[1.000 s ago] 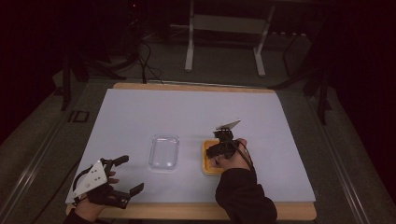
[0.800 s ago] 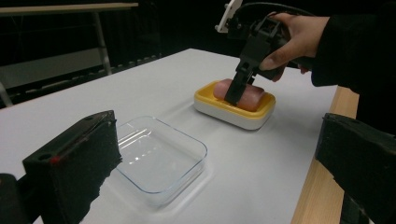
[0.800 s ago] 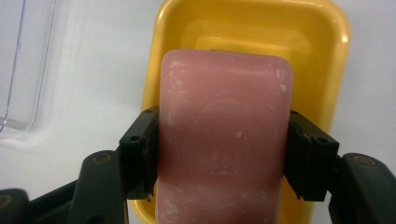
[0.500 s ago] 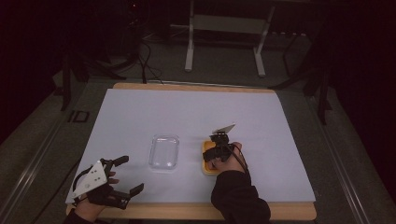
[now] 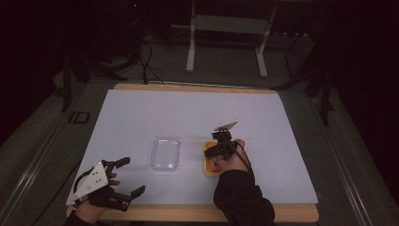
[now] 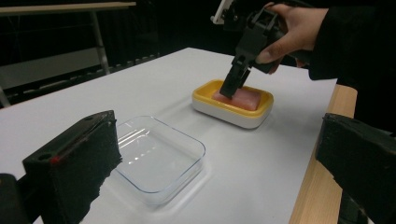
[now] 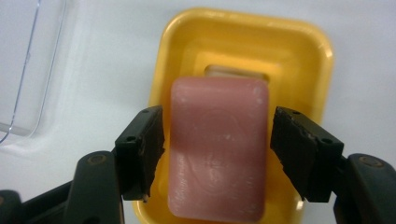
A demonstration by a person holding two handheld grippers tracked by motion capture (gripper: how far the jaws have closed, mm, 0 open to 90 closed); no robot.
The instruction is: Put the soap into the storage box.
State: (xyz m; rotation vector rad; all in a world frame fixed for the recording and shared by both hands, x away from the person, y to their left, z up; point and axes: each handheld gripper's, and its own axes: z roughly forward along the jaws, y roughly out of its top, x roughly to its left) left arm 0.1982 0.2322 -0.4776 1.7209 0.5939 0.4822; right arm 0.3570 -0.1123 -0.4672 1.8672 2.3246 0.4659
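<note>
The desk (image 5: 141,113) carries a clear tray (image 5: 165,153) lying between the two grippers. Directly under the right gripper (image 7: 217,140) sits the yellow soap dish (image 7: 299,51), and the pink soap bar (image 7: 217,154) rests in it, between jaws that have just been opening: small gaps show either side, so it looks let go there. The left gripper (image 6: 210,158) rests wide open with nothing in it, seemingly waiting.

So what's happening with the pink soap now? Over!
Right gripper straddles pink soap in yellow dish, jaws just opening. Left gripper open, idle. Nothing blocking.
</note>
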